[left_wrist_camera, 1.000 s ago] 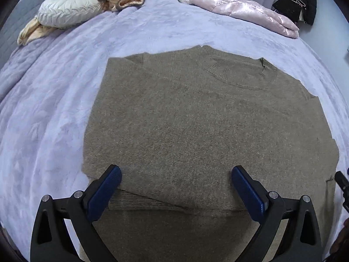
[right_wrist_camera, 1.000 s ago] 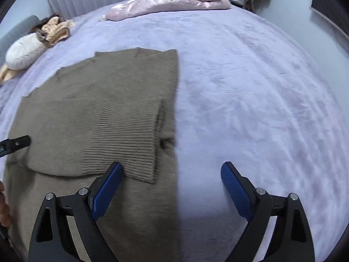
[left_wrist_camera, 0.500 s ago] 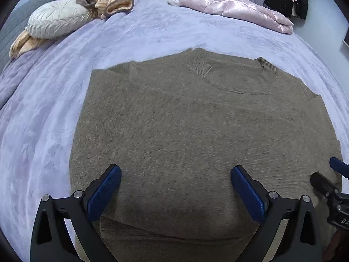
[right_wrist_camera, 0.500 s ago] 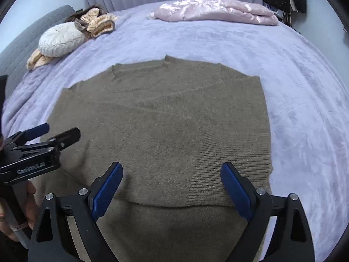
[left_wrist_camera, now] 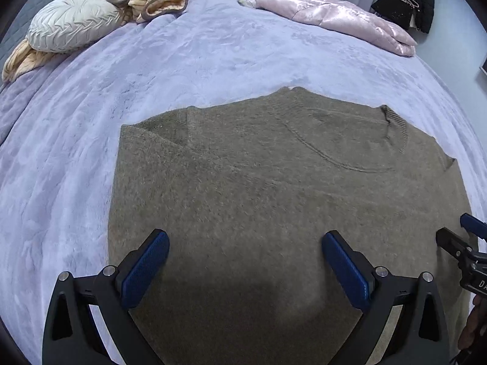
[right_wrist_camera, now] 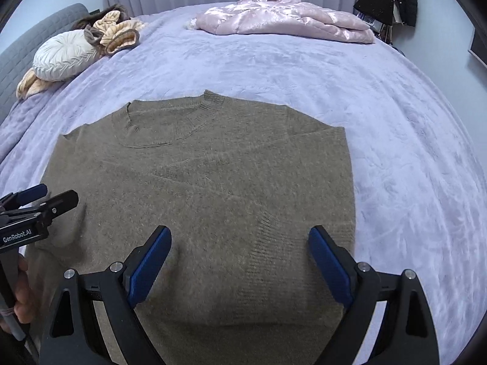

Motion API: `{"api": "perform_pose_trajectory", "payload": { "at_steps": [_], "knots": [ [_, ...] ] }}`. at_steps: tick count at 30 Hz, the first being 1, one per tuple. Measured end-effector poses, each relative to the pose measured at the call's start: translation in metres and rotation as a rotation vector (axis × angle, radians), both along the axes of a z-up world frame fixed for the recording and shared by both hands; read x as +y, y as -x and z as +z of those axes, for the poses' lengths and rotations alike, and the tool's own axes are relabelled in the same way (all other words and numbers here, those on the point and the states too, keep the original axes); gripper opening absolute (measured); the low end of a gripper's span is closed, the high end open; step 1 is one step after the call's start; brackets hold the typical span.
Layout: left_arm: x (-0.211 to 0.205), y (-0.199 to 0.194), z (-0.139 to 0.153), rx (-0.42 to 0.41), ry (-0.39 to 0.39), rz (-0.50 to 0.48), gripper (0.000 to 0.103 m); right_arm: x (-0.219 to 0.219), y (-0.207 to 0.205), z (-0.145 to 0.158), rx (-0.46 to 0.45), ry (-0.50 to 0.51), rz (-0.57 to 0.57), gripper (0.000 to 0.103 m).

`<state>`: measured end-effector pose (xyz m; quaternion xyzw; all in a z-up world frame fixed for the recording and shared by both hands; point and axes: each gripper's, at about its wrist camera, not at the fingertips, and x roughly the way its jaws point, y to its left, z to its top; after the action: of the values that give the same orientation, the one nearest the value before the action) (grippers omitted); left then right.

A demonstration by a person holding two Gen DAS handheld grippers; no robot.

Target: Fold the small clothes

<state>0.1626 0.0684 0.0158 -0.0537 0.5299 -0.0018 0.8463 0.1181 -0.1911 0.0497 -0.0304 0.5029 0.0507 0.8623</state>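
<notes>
With both sleeves tucked across its body, the olive sweater (left_wrist_camera: pixel 274 200) lies flat on the lavender bed (left_wrist_camera: pixel 213 54) as I hold my left gripper (left_wrist_camera: pixel 245 269) and right gripper (right_wrist_camera: pixel 239 266) spread wide above its hem, empty, poised for a lengthwise fold

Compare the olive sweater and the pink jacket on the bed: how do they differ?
The olive sweater lies spread flat near the grippers; the pink jacket sits bunched at the far edge of the bed. The sweater is matte, fuzzy knit; the jacket is shiny and puffy. The sweater's sleeves are folded in; the jacket looks unfolded. Neither is held: left gripper and right gripper are both open.
</notes>
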Motion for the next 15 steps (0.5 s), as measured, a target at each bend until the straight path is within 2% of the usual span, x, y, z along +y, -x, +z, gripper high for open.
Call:
{"api": "perform_pose_trajectory", "payload": {
  "at_steps": [3, 5, 8, 9, 10, 12, 15],
  "knots": [
    [0.015, -0.017, -0.005, 0.015, 0.023, 0.033, 0.102, -0.004, -0.028, -0.015, 0.056, 0.022, -0.027, 0.094],
    [0.020, -0.025, -0.007, 0.025, 0.035, 0.039, 0.102, -0.013, -0.049, -0.021, 0.081, -0.016, -0.058, 0.094],
    [0.022, -0.039, -0.011, 0.049, 0.007, 0.028, 0.102, -0.023, -0.074, -0.025, 0.107, -0.031, -0.095, 0.094],
    [0.021, -0.042, -0.009, 0.054, -0.002, 0.027, 0.102, -0.025, -0.081, -0.027, 0.120, -0.042, -0.098, 0.095],
    [0.021, -0.042, -0.006, 0.058, -0.014, 0.032, 0.102, -0.027, -0.089, -0.030, 0.133, -0.049, -0.104, 0.102],
    [0.023, -0.030, 0.007, 0.047, -0.036, 0.061, 0.102, -0.032, -0.099, -0.033, 0.153, -0.056, -0.122, 0.103],
    [0.015, 0.014, 0.023, 0.011, 0.041, 0.005, 0.102, -0.034, -0.091, -0.018, 0.125, -0.052, -0.174, 0.103]
  ]
}}
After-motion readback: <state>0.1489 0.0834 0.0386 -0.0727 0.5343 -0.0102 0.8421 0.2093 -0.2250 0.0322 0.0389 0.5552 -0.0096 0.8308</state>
